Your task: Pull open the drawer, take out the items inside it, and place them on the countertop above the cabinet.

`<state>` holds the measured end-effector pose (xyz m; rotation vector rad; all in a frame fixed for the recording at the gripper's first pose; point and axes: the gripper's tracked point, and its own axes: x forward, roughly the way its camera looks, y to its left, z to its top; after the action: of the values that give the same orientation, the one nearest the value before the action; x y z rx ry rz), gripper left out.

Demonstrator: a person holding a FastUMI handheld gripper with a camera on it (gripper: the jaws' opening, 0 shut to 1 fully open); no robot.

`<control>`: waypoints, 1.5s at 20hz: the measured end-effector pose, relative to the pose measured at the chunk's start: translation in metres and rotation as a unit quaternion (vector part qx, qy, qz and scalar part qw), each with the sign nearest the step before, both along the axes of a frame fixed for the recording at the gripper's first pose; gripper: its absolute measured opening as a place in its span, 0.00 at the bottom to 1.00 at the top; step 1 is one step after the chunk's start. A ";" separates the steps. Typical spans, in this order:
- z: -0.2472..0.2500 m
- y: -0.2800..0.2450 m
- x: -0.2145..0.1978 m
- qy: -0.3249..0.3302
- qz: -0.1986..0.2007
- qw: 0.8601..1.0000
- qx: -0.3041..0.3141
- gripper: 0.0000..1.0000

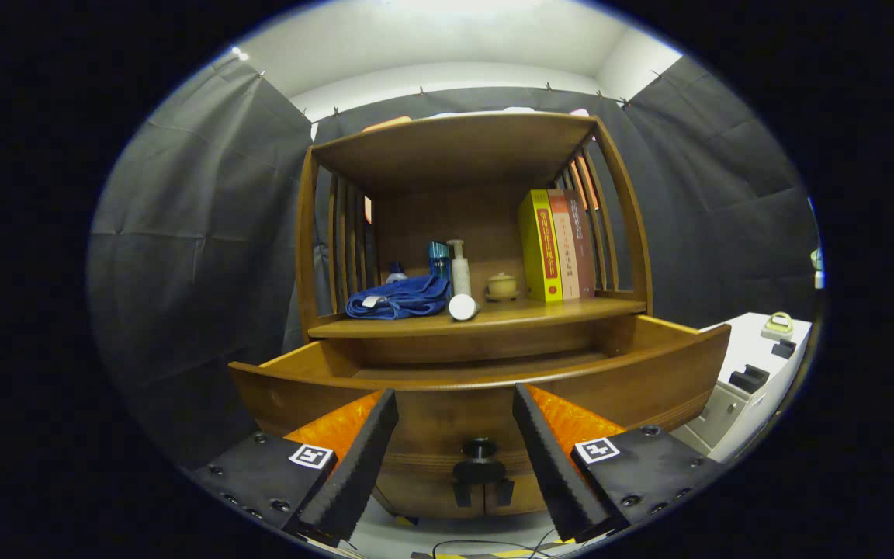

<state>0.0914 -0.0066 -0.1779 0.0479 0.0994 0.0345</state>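
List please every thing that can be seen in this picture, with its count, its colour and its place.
wooden cabinet: 1, brown, straight ahead of the fingers
drawer: 1, brown, pulled open below the countertop
drawer knob: 1, black, on the drawer front, between the fingers
blue cloth: 1, folded, left on the countertop
white cylinder: 1, lying beside the cloth
pump bottle: 1, white, behind the cylinder
blue container: 1, left of the pump bottle
small lidded pot: 1, beige, centre
books: about 3, yellow, red and brown, upright on the right
white unit: 1, right of the cabinet
gripper: 1, fingers open, apart from the knob
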 end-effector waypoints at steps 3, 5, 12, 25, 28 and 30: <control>-0.011 -0.003 0.001 0.007 -0.006 1.000 -0.010 0.98; -0.017 -0.007 0.003 0.008 -0.012 1.000 -0.015 0.98; -0.036 -0.014 0.015 0.017 -0.033 0.999 -0.012 0.98; -0.023 -0.019 0.054 0.020 -0.050 0.998 -0.043 0.96; -0.023 -0.019 0.071 0.022 -0.050 0.998 -0.044 0.96; -0.024 -0.021 0.083 0.024 -0.051 0.997 -0.044 0.96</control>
<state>0.1747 -0.0275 -0.2017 -0.0350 0.1461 -0.0722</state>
